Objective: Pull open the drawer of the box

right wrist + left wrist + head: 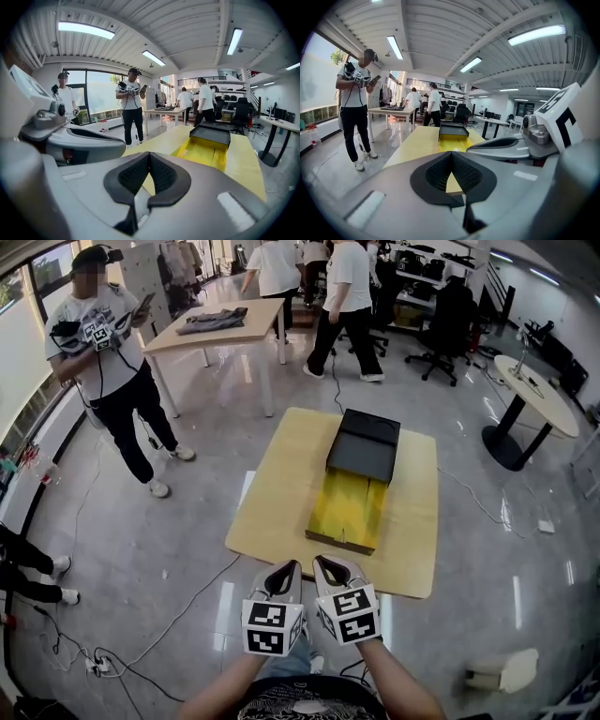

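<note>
A black box [366, 442] lies on the far half of a light wooden table [272, 502], and its yellow drawer [352, 510] is slid out toward me. Side by side at the table's near edge, just short of the drawer front, are my left gripper [287, 568] and right gripper [325, 563]. Both are shut with nothing between the jaws. In the left gripper view the shut left gripper [451, 158] points along the table at the drawer [452, 137] and box [452, 127]. The right gripper [149, 158] faces the drawer [204, 152] and box [211, 132].
A person [108, 362] holding grippers stands on the floor at the left. Another table [220, 329] with dark cloth stands behind, with people and office chairs [450, 320] beyond. A round table [534, 395] is at the right. Cables [112, 652] trail over the floor near my feet.
</note>
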Demonstrator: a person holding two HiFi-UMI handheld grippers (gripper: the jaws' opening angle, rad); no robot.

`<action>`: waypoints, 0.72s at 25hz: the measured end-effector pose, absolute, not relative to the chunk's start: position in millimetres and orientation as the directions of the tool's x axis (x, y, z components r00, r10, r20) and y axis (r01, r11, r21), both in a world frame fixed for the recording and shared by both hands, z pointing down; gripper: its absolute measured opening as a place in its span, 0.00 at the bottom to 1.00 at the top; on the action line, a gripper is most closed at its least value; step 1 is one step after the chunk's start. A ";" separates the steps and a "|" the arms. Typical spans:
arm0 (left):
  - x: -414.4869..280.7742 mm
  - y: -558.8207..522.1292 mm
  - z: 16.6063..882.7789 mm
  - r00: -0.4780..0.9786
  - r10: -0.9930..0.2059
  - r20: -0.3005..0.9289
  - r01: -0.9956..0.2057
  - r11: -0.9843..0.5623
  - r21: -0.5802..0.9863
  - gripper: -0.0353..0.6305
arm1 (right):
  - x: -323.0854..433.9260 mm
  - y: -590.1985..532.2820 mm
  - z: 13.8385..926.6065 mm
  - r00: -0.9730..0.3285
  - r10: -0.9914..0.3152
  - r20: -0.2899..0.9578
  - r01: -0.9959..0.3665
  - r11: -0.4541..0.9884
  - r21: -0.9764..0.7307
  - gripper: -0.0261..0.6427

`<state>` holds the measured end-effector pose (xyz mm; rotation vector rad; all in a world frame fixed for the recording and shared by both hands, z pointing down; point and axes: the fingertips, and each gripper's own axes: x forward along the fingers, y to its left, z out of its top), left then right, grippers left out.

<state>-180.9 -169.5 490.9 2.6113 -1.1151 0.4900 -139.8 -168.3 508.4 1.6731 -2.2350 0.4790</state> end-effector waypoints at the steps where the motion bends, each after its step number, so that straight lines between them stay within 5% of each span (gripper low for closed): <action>1: -187.8 -165.5 491.0 0.646 -0.649 0.401 -0.735 -0.670 0.100 0.07 | -146.3 -163.7 507.3 -0.274 -0.861 0.429 -0.961 0.262 -0.089 0.05; 18: -262.0 -123.3 463.1 0.591 -0.705 0.393 -0.779 -0.625 0.051 0.07 | -228.0 -117.9 463.7 -0.367 -0.871 0.328 -0.930 0.330 -0.164 0.05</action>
